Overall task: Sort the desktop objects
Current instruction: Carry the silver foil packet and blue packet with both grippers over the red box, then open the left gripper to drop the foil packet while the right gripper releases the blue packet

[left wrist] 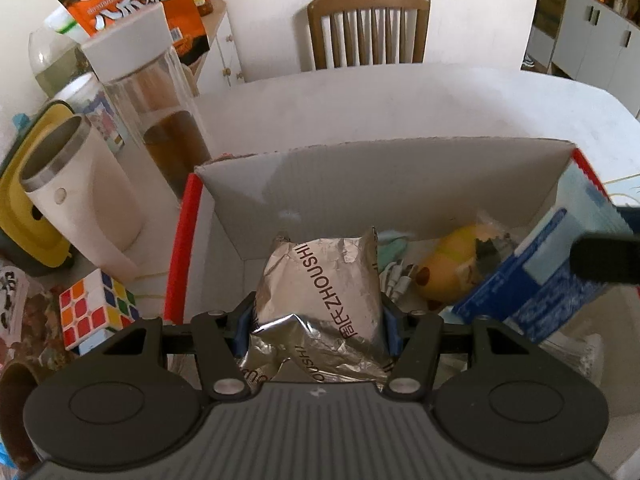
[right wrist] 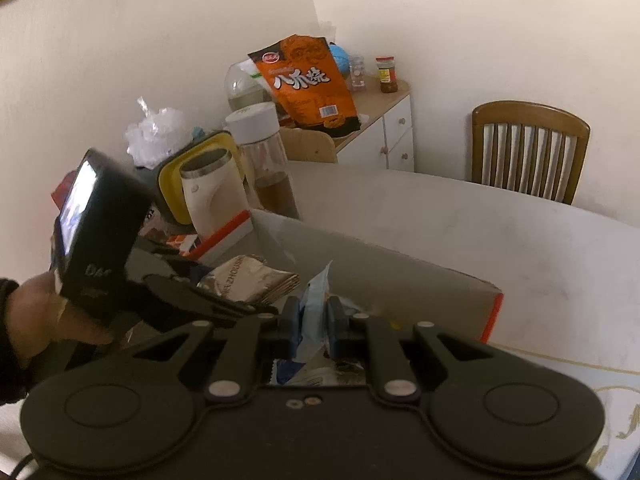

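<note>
Left wrist view: the left gripper (left wrist: 318, 320) clamps a crinkly foil pouch (left wrist: 320, 300) by its sides, hanging over the box (left wrist: 380, 168). It looks light, puffy and slippery, so gripping across the middle suits it.

Right wrist view: the right gripper (right wrist: 313, 322) pinches a thin blue packet (right wrist: 314, 304), limp and light-looking, above the box's near edge.
</note>
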Demonstrator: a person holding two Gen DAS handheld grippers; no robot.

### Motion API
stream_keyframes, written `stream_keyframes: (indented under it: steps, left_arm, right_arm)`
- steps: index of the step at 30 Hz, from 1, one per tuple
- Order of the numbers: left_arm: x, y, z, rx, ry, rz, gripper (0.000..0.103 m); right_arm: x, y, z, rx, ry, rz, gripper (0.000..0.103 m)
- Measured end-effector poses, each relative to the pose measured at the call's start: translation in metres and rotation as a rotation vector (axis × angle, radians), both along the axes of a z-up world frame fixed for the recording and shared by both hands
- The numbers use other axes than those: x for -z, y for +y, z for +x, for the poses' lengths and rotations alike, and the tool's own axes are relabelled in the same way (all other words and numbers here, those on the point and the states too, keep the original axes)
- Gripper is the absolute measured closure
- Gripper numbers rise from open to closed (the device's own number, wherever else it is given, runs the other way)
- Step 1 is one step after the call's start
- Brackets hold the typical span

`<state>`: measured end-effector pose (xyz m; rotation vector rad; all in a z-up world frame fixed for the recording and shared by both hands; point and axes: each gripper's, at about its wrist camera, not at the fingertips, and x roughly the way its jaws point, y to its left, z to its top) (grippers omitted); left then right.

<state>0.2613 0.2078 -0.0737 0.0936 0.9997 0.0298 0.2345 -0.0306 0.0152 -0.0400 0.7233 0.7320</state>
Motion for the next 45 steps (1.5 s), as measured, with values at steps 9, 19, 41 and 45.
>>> stream_keyframes:
  steps: [9, 19, 41, 45]
  left_arm:
    - [0.01, -0.009, 0.015, 0.051, 0.028, 0.03, 0.044]
    - [0.024, -0.008, 0.029, 0.079, 0.122, 0.006, 0.044]
    - [0.029, -0.001, 0.031, 0.059, 0.2, -0.122, 0.029]
    - [0.022, -0.007, 0.026, 0.074, 0.184, -0.133, 0.02]
  right_arm:
    - [0.021, 0.017, 0.004, -0.007, 0.01, -0.047, 0.09]
    - [0.039, 0.027, 0.008, -0.023, 0.024, -0.104, 0.09]
    - [0.042, 0.026, -0.002, -0.089, 0.034, -0.185, 0.061]
    - [0.035, 0.018, -0.009, -0.099, 0.026, -0.169, 0.052]
